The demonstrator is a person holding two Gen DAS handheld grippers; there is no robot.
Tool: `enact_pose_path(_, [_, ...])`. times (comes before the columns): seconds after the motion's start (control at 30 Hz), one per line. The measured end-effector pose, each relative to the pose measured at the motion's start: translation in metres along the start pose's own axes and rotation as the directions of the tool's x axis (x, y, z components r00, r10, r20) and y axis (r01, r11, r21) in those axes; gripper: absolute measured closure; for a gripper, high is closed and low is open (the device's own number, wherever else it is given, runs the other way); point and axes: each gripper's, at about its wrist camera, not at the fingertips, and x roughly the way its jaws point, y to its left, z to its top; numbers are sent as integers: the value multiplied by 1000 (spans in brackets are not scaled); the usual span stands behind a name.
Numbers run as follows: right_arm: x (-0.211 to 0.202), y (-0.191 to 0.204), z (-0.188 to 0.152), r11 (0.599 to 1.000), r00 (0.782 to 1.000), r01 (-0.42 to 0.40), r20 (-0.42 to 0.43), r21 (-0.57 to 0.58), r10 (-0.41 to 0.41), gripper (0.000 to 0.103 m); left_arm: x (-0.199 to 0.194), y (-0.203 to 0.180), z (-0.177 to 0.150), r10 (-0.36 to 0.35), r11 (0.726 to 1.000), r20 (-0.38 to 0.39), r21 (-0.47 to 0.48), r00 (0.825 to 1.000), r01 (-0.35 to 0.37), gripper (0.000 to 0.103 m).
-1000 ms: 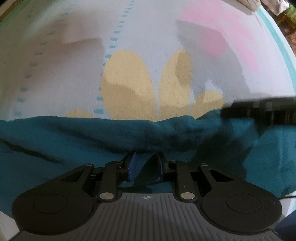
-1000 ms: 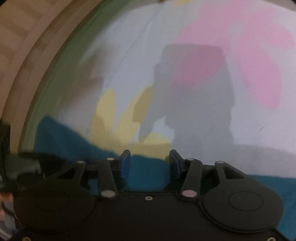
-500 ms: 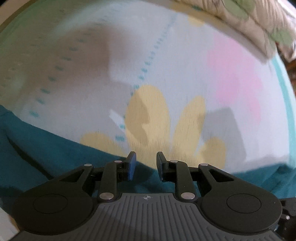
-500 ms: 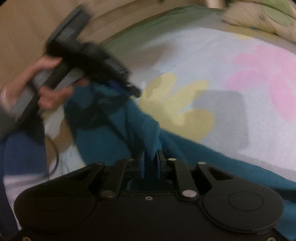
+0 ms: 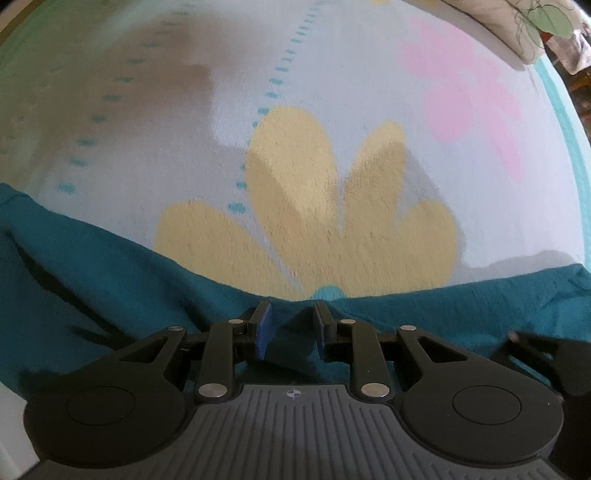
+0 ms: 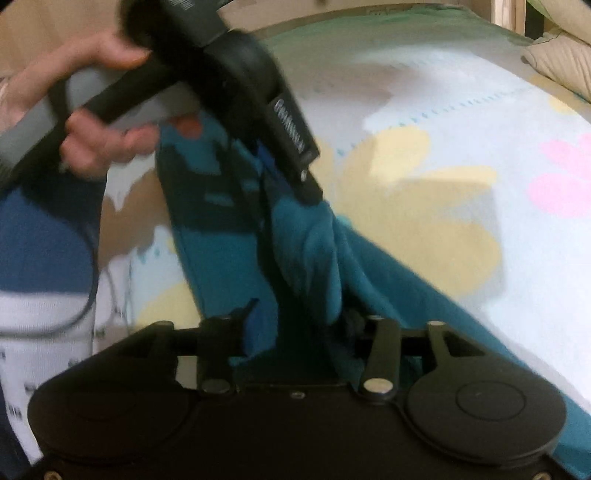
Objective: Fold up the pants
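The teal pants (image 5: 110, 288) lie across a flowered bed sheet (image 5: 332, 129). My left gripper (image 5: 291, 328) has a gap between its blue pads, with a peak of teal cloth rising in that gap. In the right wrist view the left gripper (image 6: 295, 181) is gripping a bunched ridge of the pants (image 6: 306, 251). My right gripper (image 6: 299, 321) has its fingers apart with a thick fold of pants between them; the right finger is hidden by cloth.
A person's hand (image 6: 92, 122) holds the left gripper's handle. A quilted pillow (image 5: 517, 22) lies at the far right of the bed. A wooden bed frame (image 6: 369, 7) runs along the back. The person's blue and white clothing (image 6: 40, 258) is at left.
The left gripper's pads have spread and cloth now rises between them. The right gripper's fingers have parted from a tight pinch; the left gripper has come closer to it.
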Motion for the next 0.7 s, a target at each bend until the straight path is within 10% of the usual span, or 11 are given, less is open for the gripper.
enact_pose_path(0.7, [31, -31, 54, 997, 995, -26, 100, 68, 19, 42, -42, 52, 3, 63, 956, 232, -293, 971, 8, 79])
